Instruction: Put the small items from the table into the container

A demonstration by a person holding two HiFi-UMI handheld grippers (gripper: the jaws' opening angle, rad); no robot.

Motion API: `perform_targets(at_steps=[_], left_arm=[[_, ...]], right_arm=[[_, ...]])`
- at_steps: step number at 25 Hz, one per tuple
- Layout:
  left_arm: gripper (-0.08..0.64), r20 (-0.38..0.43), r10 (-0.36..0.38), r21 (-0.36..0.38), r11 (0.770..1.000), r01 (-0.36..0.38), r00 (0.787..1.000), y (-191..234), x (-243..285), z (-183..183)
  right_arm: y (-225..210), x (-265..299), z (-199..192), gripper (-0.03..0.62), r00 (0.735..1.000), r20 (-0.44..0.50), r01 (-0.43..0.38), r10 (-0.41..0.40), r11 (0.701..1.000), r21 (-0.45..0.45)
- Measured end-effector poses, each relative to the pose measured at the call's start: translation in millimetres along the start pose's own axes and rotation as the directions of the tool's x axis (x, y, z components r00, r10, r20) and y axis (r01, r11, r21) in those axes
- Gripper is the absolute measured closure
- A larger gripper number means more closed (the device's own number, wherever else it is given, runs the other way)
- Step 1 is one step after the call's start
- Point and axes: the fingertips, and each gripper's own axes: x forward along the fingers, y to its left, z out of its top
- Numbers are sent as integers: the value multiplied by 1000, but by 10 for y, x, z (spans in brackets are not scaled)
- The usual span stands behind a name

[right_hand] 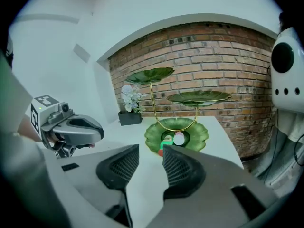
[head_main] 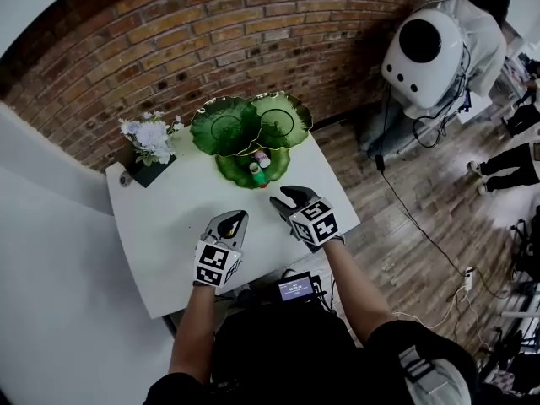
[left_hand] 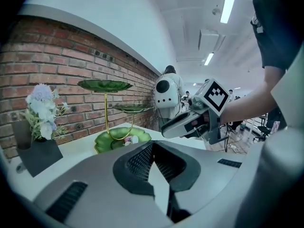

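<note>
A green leaf-shaped tiered stand [head_main: 245, 125] sits at the back of the white table [head_main: 169, 243]. Its lowest dish [right_hand: 197, 136] holds a small green item [right_hand: 166, 140] and a pink-and-white one [right_hand: 179, 138]; the same pair shows in the head view, green [head_main: 254, 172] and pink-white [head_main: 262, 159]. My right gripper [head_main: 283, 197] hovers just in front of that dish, open, nothing between its pads [right_hand: 178, 167]. My left gripper [head_main: 235, 219] is over the table's middle, shut and empty. Each gripper sees the other: left gripper [right_hand: 95, 129], right gripper [left_hand: 166, 129].
A dark pot of white flowers [head_main: 150, 146] stands at the table's back left against the brick wall. A small screen [head_main: 297, 288] sits below the near edge. Right of the table are a white rounded machine [head_main: 422, 53], cables on the wooden floor, and people.
</note>
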Motion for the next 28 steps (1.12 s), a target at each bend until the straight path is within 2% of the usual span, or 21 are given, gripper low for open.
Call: perform_targets(at_steps=[15,22,28], left_arm=[[549,27,-10,16,1000,9,1000,-150,-138,63],[551,38,4,20,1000,-5,999,-170,-147,56],[550,60,0,-5,1000,0,998,-134,-147,93]], right_arm=[[152,-450,-67,508,998,55,15,-18,998,57],[142,-485,-115,520,998,60,12,-16,997,72],[119,-462,-98,520,998,61,9,-13,997,72]])
